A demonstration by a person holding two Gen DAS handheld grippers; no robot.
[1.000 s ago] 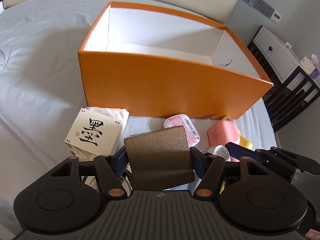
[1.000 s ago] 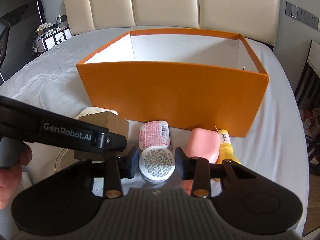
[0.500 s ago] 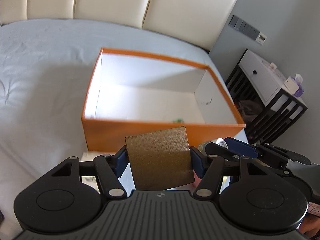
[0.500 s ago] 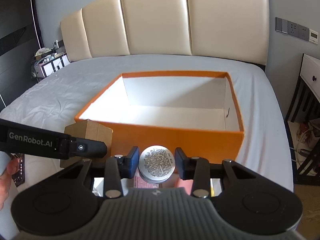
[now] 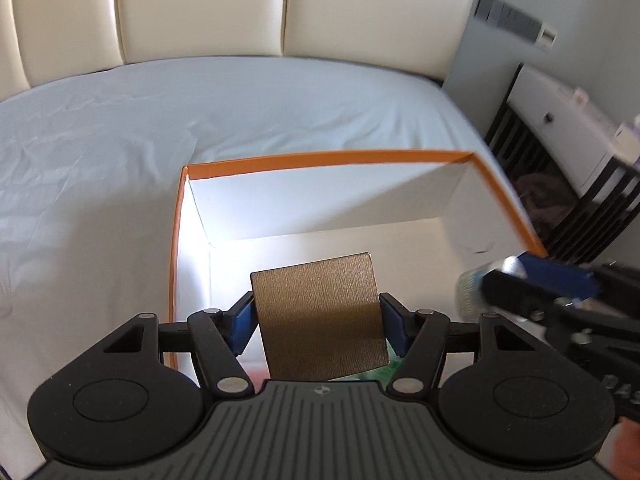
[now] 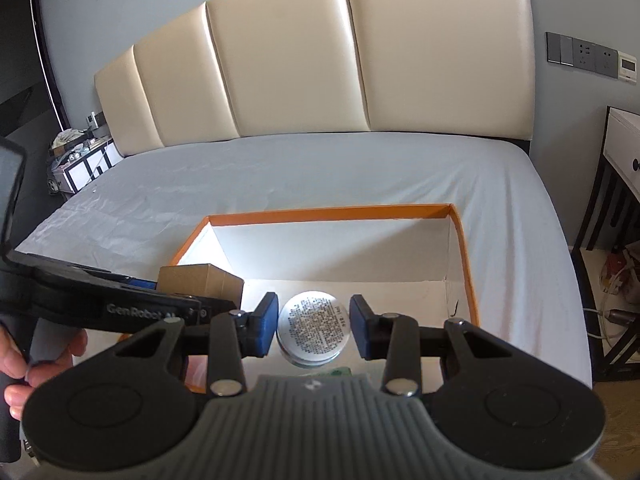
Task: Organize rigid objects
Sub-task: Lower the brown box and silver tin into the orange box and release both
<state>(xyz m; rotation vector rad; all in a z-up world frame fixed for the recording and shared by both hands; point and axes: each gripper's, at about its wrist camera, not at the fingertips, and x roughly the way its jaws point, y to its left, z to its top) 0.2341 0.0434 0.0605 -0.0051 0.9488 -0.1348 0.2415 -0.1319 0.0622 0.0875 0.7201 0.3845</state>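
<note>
My left gripper (image 5: 318, 324) is shut on a brown textured box (image 5: 320, 312) and holds it over the left part of the open orange box (image 5: 320, 158), which is white inside. In the right wrist view the brown box (image 6: 200, 280) and left gripper (image 6: 152, 312) show at the left. My right gripper (image 6: 314, 326) is shut on a round silver tin (image 6: 314, 326) with a printed label, held above the orange box (image 6: 328, 214). In the left wrist view the tin (image 5: 476, 284) shows blurred at the right. A green item (image 6: 340, 371) lies on the box floor, mostly hidden.
The orange box sits on a bed with a pale grey sheet (image 5: 120, 128) and a cream padded headboard (image 6: 320, 60). A white and dark nightstand (image 5: 560, 128) stands to the right. Another nightstand (image 6: 80, 160) is at the left. A hand (image 6: 16, 360) holds the left gripper.
Both grippers rose and moved forward from the bed in front of the orange box to above its opening, each carrying its object. The items left on the bed are out of view.
</note>
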